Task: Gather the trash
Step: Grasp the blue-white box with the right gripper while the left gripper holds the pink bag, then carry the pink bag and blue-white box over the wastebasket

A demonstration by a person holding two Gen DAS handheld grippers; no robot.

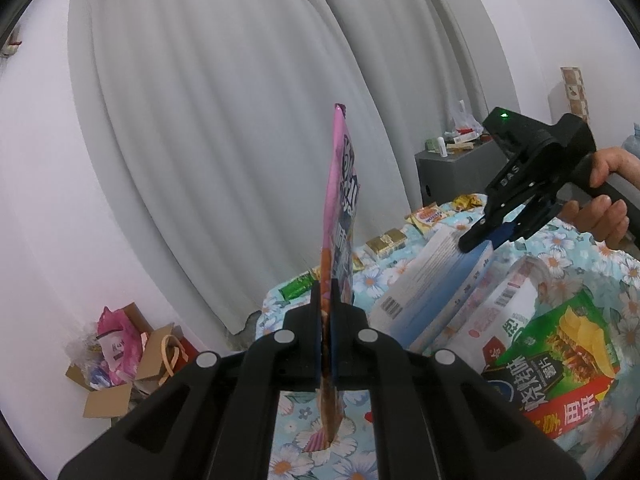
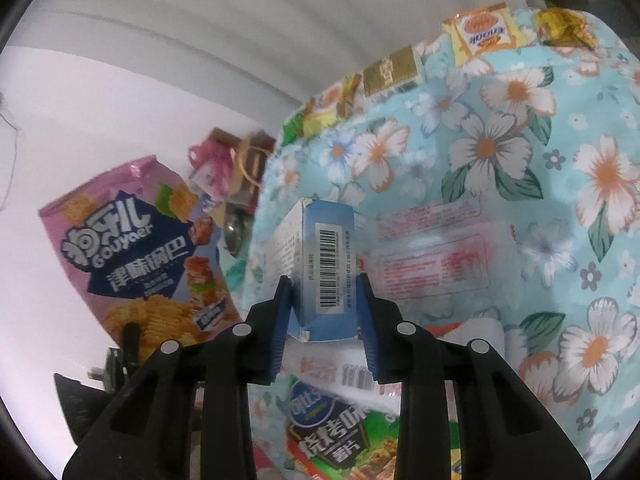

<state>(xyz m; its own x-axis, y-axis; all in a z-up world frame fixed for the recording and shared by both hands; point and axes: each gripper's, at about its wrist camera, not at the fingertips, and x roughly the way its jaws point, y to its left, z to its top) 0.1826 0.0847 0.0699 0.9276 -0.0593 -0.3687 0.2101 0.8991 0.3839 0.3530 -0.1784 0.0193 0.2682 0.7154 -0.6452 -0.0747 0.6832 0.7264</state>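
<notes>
Black linkage arms fill the foreground of the left wrist view; the left gripper point(image 1: 327, 320) is clamped on the lower part of a pink snack bag point(image 1: 340, 216), pads pressed flat on either face, bag upright and seen edge-on above the flowered cloth point(image 1: 600, 452). Landmark for positions: the blue-and-white carton point(image 2: 322, 268). Right gripper point(image 2: 325, 308) is closed on this carton, blue pads touching its two narrow sides, barcode face toward the camera; in the left wrist view the same gripper point(image 1: 478, 240) grips the carton's upper end point(image 1: 432, 280), and the carton leans tilted above the cloth. A person's hand point(image 1: 604, 200) wraps the right gripper's handle. Just below the carton lies a white packet with red print point(image 2: 432, 240), and nearer the camera than that a green chip bag point(image 1: 560, 352), overlapping it. Beyond the carton, along the cloth's far edge, sit a gold box point(image 2: 392, 70), a yellow-and-orange wrapper point(image 2: 486, 34) and a crumpled gold wrapper point(image 2: 564, 26), all well apart from it. Left of the carton in the right wrist view, the pink bag point(image 2: 140, 256) shows its printed face. Far left on the floor, cardboard boxes with bags point(image 1: 116, 356).
</notes>
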